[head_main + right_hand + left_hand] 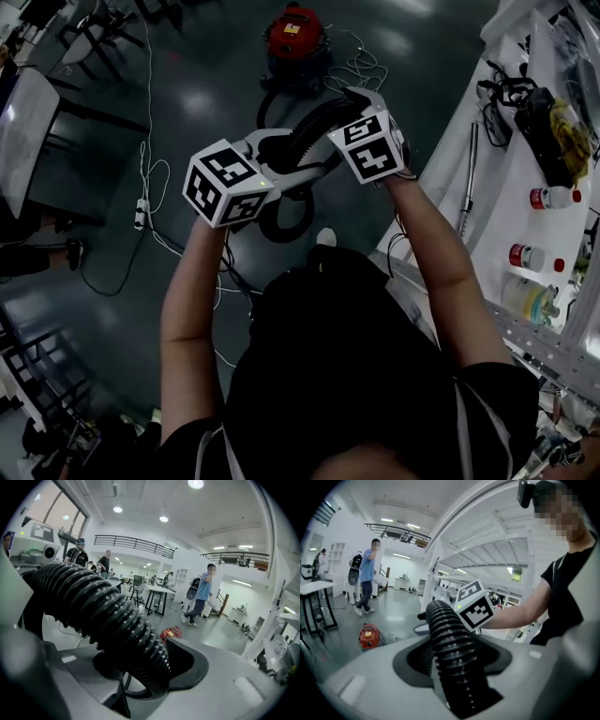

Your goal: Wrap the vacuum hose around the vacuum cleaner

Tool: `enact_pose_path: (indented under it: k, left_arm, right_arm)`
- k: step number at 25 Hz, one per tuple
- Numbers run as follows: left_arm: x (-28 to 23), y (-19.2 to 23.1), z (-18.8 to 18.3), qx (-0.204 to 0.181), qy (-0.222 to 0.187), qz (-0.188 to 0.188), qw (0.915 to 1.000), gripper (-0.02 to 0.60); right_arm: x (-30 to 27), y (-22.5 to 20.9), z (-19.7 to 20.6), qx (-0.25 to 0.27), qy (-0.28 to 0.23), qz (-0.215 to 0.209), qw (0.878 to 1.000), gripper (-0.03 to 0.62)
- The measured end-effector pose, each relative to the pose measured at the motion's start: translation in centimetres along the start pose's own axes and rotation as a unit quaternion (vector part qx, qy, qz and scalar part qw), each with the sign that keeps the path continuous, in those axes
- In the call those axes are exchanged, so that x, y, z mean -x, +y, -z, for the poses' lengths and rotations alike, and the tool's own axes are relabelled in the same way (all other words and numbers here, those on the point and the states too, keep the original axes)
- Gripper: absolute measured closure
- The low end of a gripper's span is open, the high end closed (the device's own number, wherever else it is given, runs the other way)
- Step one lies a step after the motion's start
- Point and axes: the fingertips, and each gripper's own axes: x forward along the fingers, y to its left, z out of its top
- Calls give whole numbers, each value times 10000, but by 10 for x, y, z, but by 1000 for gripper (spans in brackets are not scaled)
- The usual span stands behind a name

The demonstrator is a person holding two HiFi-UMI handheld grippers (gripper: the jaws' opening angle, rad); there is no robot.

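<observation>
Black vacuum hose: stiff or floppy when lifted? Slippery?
Probably floppy along its length: the hose curves in midair and a loop hangs below it. Its ribbed wall should resist crushing and give grip, so it is likely not slippery. It may spring back once released.

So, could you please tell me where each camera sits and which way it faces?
Head view: on the person's head, steeply down; both forearms, left gripper, right gripper, hose.
Left gripper view: on that gripper, along its jaws, hose between; arm and torso beyond.
Right gripper view: on that gripper, along its jaws, hose between; no arm clear.
Shared: all show the red vacuum cleaner.
</observation>
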Motion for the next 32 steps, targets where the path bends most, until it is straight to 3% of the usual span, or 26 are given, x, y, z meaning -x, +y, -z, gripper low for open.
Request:
enact_pose_path:
  k: [6,10,13,18,26,32]
  left_arm:
    - [7,40,-9,112,-382,-649,9971,254]
    - [22,48,-3,300,-892,-1018,9903,207]
    - [27,45,6,449,-1082,-1080,9872,192]
    - [24,33,26,544,-1044,-1006,9879,186]
    - [-22,41,107,588,-303,-1595,9850,179]
    - [-48,39,135,569,-645,-1637,9827,143]
  right_arm:
    - [-15,-48,5,-982,29,1,9952,379]
    - [-16,-66,-3,-1161,-94,-67,9932,379]
    - [-17,-79,-4,-1306,-129,-125,9913,379]
    - [-25,-106,-3,-1862,-45,-80,9825,379]
    - [-31,-127,-2,-2766,5,-239,9607,378]
    - [-31,-144,2,-3626,130,-411,9310,378]
